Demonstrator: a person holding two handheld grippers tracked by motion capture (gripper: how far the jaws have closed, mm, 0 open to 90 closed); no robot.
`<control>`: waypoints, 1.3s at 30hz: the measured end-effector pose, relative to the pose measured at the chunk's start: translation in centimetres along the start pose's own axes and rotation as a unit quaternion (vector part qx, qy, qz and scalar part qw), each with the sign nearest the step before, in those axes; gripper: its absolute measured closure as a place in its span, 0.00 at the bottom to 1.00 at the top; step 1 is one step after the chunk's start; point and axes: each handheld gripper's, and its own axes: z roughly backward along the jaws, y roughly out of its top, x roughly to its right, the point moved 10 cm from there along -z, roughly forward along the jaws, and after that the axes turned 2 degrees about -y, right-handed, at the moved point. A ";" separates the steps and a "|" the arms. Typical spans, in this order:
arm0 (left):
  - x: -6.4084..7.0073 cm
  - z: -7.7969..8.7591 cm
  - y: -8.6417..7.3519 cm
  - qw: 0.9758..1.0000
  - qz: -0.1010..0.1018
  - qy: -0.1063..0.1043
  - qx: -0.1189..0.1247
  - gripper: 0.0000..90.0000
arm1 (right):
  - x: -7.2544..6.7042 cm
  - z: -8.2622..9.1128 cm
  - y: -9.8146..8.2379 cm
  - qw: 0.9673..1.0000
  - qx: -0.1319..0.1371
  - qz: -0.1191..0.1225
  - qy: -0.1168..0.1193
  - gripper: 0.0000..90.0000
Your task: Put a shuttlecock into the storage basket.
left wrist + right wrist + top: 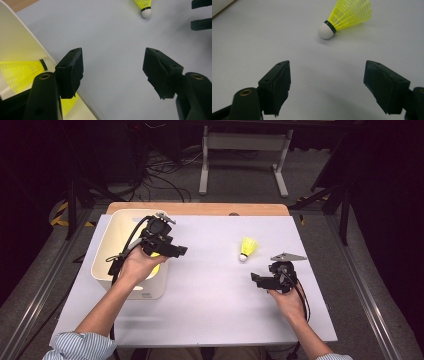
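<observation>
Right gripper [327,87], spread and empty, faces shuttlecock [347,17]; left gripper [113,72], spread, sees a second shuttlecock [20,72] in the bin [17,42].

A white table [210,310] carries a cream bin [115,235] and a yellow shuttlecock [247,248].

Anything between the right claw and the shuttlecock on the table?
Nothing. In the right gripper view, bare white table runs from the open right claw up to the shuttlecock; the high view agrees.
</observation>
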 end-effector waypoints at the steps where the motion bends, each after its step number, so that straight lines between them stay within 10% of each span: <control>1: 0.0 0.0 0.0 1.000 0.001 0.000 0.000 0.37 | 0.0 -0.1 0.2 1.000 -0.002 -0.001 0.000 0.26; 39: -0.2 -0.7 0.1 1.000 -0.002 0.000 -0.009 0.37 | 0.1 -5.9 4.6 0.995 -0.087 -0.037 -0.031 0.38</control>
